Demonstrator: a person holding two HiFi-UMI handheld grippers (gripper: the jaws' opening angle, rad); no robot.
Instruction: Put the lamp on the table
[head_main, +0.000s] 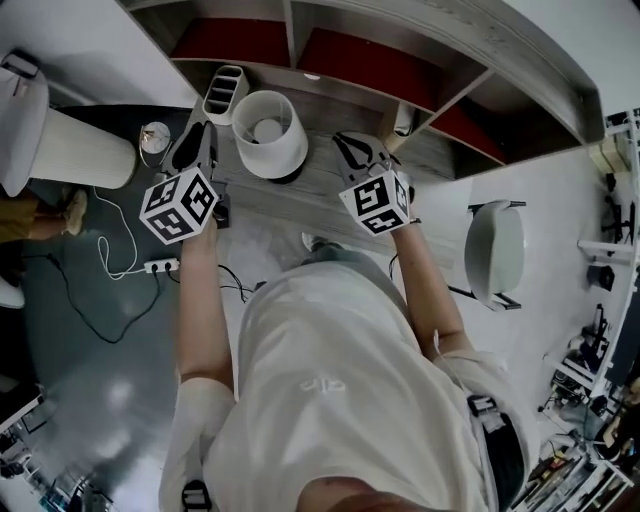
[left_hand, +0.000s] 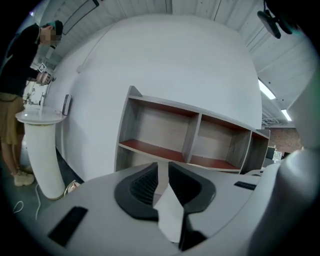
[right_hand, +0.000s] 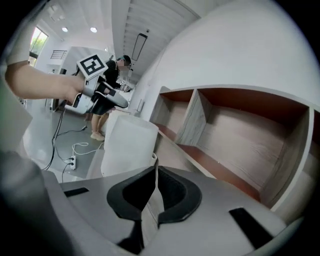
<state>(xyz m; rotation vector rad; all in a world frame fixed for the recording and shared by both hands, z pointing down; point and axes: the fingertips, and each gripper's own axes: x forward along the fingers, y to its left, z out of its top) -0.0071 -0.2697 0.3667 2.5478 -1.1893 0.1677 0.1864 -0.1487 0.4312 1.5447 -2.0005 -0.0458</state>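
Already the lamp (head_main: 270, 133) stands on the table (head_main: 300, 195), so the left gripper (head_main: 192, 143) hangs empty, slightly parted, and the right gripper (head_main: 361, 150) is pressed together.

Wooden shelf (head_main: 370, 65), power strip (head_main: 160, 266), white chair (head_main: 497, 250)

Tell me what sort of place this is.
Probably a lab or workshop space: a wooden desk with open shelf compartments, a white lamp on it, a power strip with loose cables on the floor, cluttered equipment benches at the edge.
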